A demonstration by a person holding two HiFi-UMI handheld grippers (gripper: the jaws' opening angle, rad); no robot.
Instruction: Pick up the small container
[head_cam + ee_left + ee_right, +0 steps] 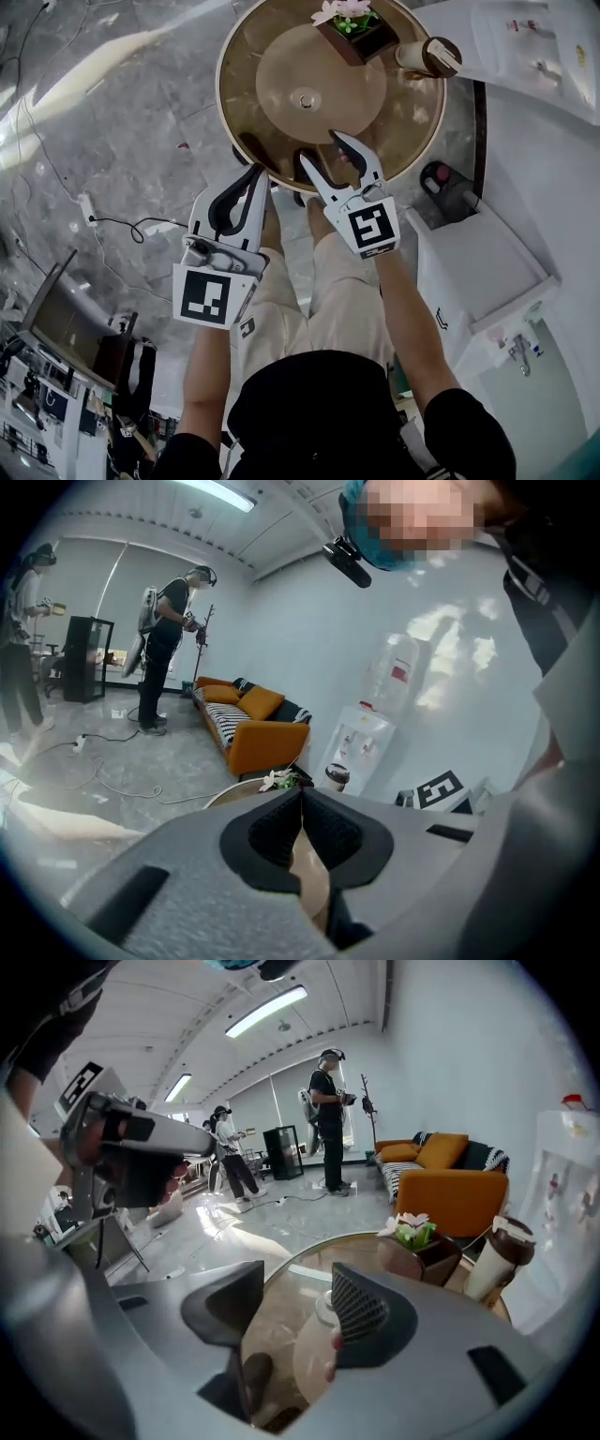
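Right gripper (295, 1283) is hanging released, empty. The small white brown-lidded cylindrical container (495, 1258) is standing ahead-right of it on the round glass counter (356, 1246), so it's worth straddling its body squarely. Left gripper (302, 799) is resting clenched.

A glossy grey marble floor (112, 122) with trailing cables (111, 219) runs to pale walls (309, 621); an orange sofa (267, 747) stands near a white water dispenser (361, 747), under long ceiling light strips (265, 1010)
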